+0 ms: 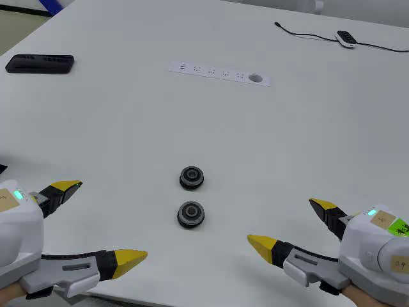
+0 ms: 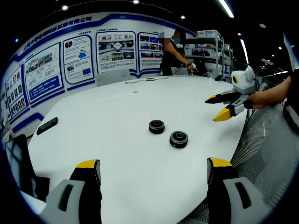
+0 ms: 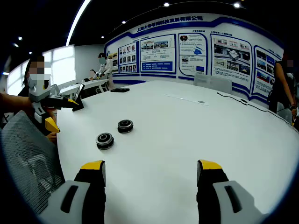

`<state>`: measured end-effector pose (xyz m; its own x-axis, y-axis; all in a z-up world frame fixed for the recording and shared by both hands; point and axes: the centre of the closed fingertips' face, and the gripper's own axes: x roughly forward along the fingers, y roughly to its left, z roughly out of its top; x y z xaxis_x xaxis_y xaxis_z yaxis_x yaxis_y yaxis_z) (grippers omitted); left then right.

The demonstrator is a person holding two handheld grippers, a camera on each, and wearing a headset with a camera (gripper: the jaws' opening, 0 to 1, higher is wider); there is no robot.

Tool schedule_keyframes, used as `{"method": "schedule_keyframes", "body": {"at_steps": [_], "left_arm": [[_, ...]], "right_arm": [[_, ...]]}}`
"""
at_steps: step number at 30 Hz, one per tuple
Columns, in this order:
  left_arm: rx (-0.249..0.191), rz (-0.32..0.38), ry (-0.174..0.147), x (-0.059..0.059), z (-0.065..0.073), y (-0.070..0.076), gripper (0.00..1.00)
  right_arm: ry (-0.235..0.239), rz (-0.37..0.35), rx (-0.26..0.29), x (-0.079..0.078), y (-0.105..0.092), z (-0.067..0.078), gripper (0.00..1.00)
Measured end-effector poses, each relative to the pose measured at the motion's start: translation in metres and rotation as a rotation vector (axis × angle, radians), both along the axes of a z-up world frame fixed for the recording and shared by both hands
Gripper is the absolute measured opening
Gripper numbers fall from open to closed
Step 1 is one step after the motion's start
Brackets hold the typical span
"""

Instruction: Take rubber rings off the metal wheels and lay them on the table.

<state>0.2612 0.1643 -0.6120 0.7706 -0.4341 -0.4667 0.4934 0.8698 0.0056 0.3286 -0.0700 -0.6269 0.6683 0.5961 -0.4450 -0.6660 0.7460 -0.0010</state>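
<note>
Left tool (image 1: 112, 220), right tool (image 1: 280, 220): wide open, empty.

white table (image 1: 128, 134) | near wheel (image 1: 191, 214), far wheel (image 1: 192, 178) centre | power strip (image 1: 219, 73) beyond | black case (image 1: 39, 63) left | corded device (image 1: 346, 38) right

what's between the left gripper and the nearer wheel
Nothing visible: bare table lies between the open left gripper and the nearer wheel. The farther wheel sits apart from it, off that path.

Right gripper (image 3: 151, 166), jaws spread wide (nothing between them), above the white table (image 3: 219, 126); 2 wheels ahead-left: nearer wheel (image 3: 105, 140), farther wheel (image 3: 125, 126).
</note>
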Motion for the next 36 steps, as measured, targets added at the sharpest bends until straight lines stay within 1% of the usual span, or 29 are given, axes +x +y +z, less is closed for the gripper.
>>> {"method": "schedule_keyframes", "body": {"at_steps": [4, 9, 13, 16, 18, 25, 29, 36], "left_arm": [[0.004, -0.002, 0.002, -0.0006, -0.0001, 0.0014, 0.97], [-0.003, 0.000, 0.008, -0.0009, -0.0015, 0.0026, 0.97], [-0.006, -0.002, 0.008, -0.0006, -0.0021, 0.0035, 0.97], [-0.015, -0.018, 0.020, -0.0023, -0.0019, 0.0002, 0.96], [-0.005, -0.022, 0.017, -0.0022, -0.0014, -0.0003, 0.96], [-0.004, -0.020, 0.010, -0.0007, 0.0013, 0.0009, 0.96], [0.002, -0.024, 0.012, -0.0001, 0.0014, 0.0013, 0.95], [0.003, -0.040, 0.008, 0.0051, 0.0010, -0.0023, 0.95]], "right_arm": [[-0.001, -0.001, 0.001, 0.0016, -0.0015, -0.0009, 0.81], [0.000, -0.003, 0.000, 0.0014, -0.0022, -0.0004, 0.81], [0.000, -0.001, -0.002, 0.0004, -0.0016, 0.0003, 0.81], [0.002, -0.002, -0.003, 0.0000, -0.0020, -0.0002, 0.80], [0.009, -0.004, -0.005, 0.0003, -0.0030, -0.0024, 0.80], [0.015, -0.007, -0.001, -0.0008, -0.0035, -0.0023, 0.80], [0.016, -0.009, 0.001, -0.0010, -0.0043, -0.0023, 0.80], [0.033, -0.009, -0.004, -0.0030, -0.0060, -0.0062, 0.80]]}}
